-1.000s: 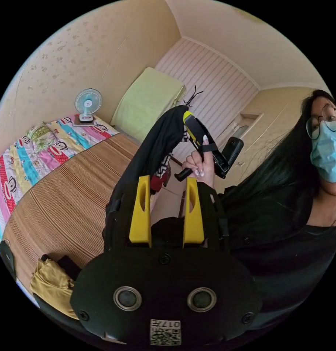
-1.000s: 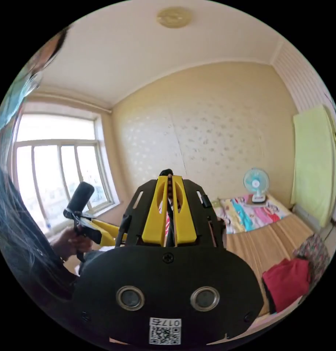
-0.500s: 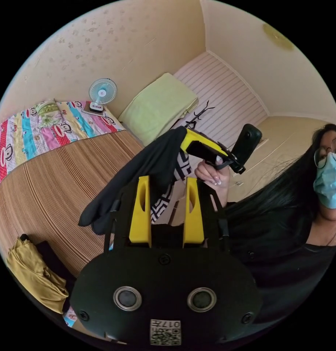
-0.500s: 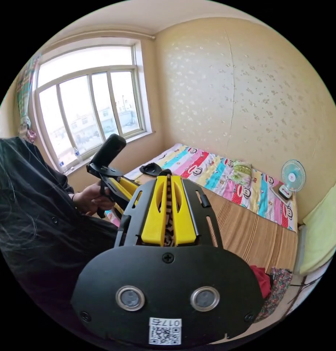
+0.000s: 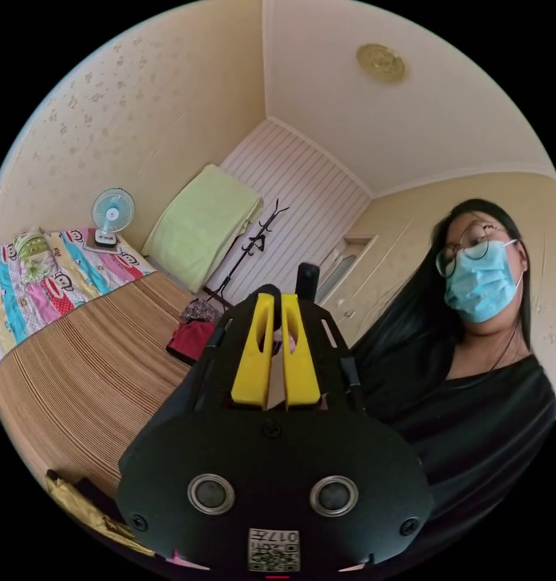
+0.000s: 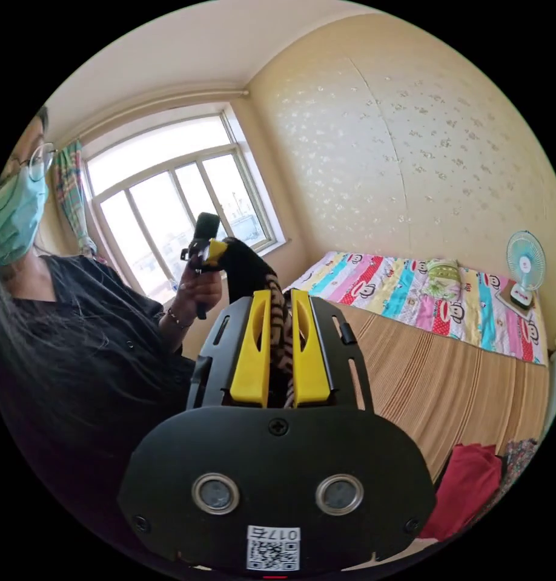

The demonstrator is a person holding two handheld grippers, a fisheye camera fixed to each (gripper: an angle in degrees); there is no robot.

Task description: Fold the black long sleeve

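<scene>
Room: cream walls with a faint speckled pattern (image 6: 411,151), one white striped panel wall (image 5: 290,193), pale ceiling with a round gold fitting (image 5: 381,62). Large multi-pane window (image 6: 181,200) admits bright daylight; patterned curtain (image 6: 69,200) beside it. Bed with striped woven mat (image 6: 447,375), cartoon-print sheet (image 6: 423,290), small fan (image 6: 525,266); coat stand (image 5: 254,242) by the panel wall.

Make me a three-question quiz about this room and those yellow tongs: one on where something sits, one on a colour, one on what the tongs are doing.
1. Where does the small fan stand?
A. on the bed's far end, by the wall
B. on the windowsill
C. on the floor

2. What colour is the garment lying at the mat's edge?
A. white
B. red
C. blue

3. The right tongs are:
A. wide open
B. shut on patterned black cloth
C. gripping a cup

A: it stands on the cartoon sheet.
B: plainly red.
B: cloth is pinched between the jaws.
</scene>
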